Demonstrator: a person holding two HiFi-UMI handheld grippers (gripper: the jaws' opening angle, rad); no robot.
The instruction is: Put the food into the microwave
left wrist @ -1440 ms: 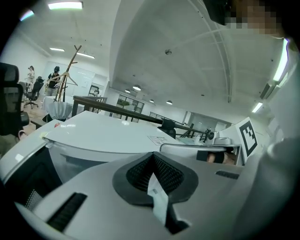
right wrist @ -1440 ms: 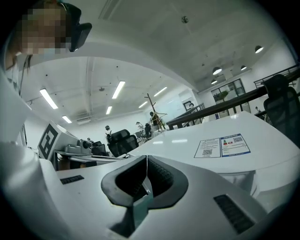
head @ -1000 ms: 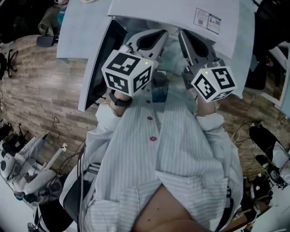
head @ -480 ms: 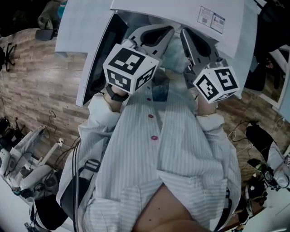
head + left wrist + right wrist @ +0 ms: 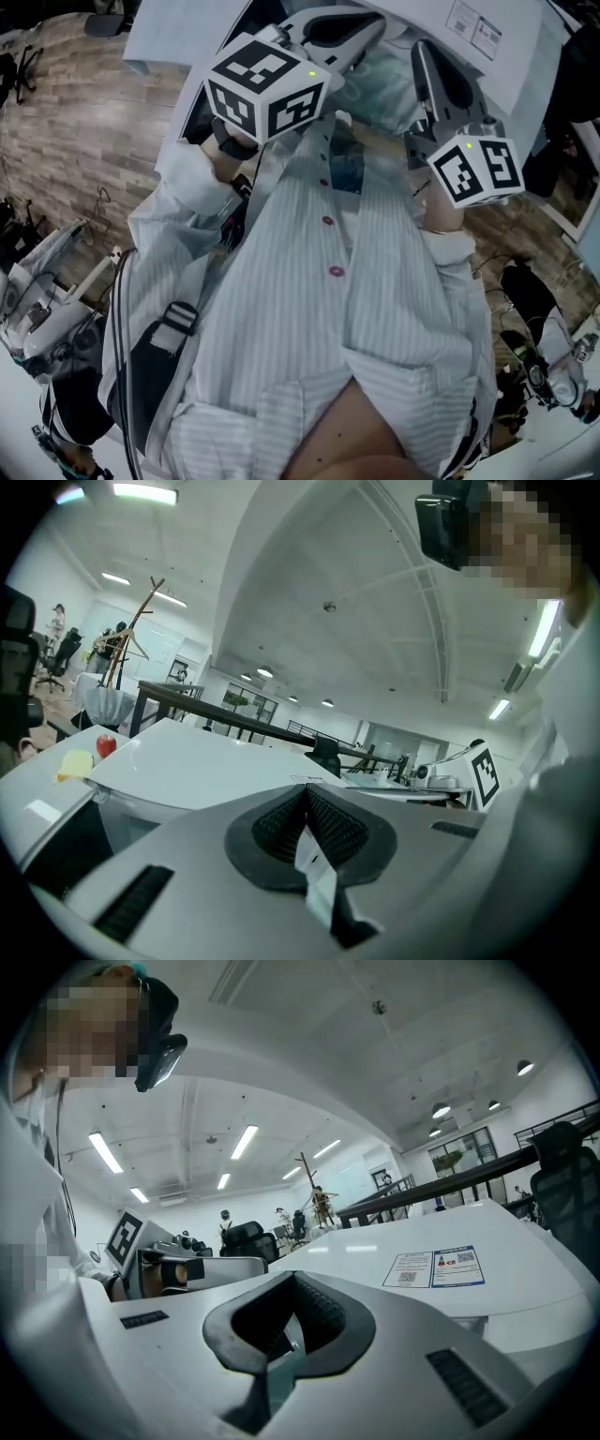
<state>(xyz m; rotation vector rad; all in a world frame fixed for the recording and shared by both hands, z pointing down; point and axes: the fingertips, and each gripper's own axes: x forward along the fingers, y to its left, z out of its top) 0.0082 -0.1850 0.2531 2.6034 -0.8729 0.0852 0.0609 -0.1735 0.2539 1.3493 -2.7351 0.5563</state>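
The person's head has just dipped, pushing the boxy white microwave (image 5: 520, 61) to the view's edge. The grey left gripper (image 5: 307, 799) and right gripper (image 5: 291, 1288) hover before it, jaws together, empty, so nothing looks to be loading. The only food I spot, a small red fruit (image 5: 105, 745), sits on the white table (image 5: 42, 789) alongside; wood-plank floor (image 5: 84, 122), strip-lit office.
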